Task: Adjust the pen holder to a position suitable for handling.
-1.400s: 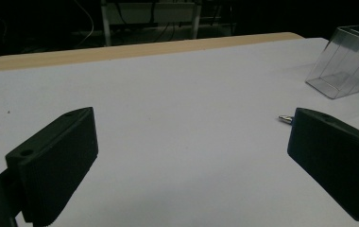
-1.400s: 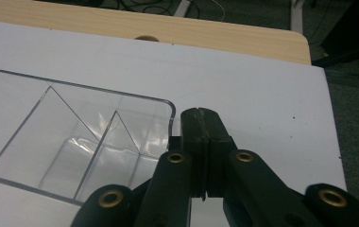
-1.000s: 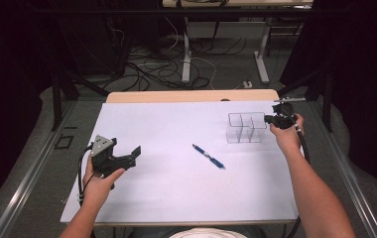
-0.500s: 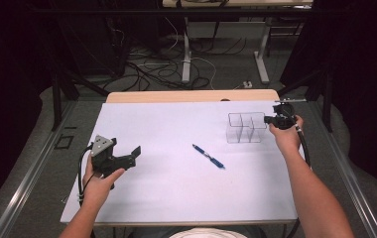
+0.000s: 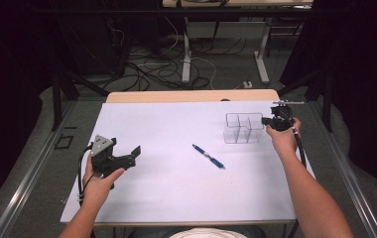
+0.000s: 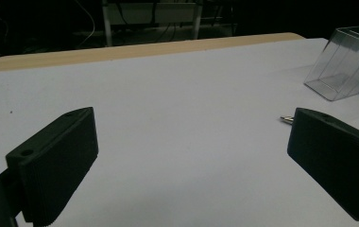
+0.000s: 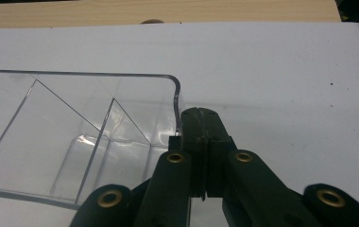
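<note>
Clear box (image 5: 244, 128) pinched by right gripper (image 5: 267, 120) near table's (image 5: 142, 198) right edge; pen (image 5: 208, 156) not picked up yet.
Right jaws are closed flat on the box's right wall, box on the table toward the far right corner. Left gripper (image 5: 136, 153) is wide open, holding nothing, near the left edge. Pen lies mid-table, well apart from both; judging by this, loading it is still to do. Count: one box, one pen, two grippers.

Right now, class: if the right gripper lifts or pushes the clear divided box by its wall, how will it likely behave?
The clear box looks thin-walled and empty, so probably light and stiff. Its glossy plastic may slip in the right gripper, whose jaws are shut on one wall. Held at one edge, it could tilt; pushed, it should slide on the white table.
</note>
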Tool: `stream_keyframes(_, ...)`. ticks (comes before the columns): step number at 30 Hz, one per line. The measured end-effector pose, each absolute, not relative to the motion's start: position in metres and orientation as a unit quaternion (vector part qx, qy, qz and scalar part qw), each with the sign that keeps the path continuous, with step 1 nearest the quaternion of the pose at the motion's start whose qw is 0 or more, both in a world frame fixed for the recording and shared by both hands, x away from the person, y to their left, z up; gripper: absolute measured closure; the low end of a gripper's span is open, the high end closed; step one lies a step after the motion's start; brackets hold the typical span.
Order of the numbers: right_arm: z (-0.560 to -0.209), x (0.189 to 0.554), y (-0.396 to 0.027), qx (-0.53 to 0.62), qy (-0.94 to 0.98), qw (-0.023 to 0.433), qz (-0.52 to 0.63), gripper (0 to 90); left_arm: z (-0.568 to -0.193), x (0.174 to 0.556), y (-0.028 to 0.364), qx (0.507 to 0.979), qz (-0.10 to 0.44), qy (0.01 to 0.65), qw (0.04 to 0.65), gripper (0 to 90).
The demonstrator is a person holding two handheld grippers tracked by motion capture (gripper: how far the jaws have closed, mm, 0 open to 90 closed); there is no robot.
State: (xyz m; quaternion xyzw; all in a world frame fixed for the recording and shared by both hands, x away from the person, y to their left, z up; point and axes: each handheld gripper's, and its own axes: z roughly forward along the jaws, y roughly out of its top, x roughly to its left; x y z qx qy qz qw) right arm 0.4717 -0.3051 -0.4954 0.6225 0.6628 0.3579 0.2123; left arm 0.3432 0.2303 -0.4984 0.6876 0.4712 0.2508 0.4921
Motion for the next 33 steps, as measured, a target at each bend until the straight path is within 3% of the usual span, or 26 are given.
stream_keyframes(33, -0.496, 0.463, -0.237, 0.634, 0.656, 0.179, 0.368, 90.0, -0.497, 0.343, 0.232, 0.687, 0.254, 0.469, 0.493, 2.4)
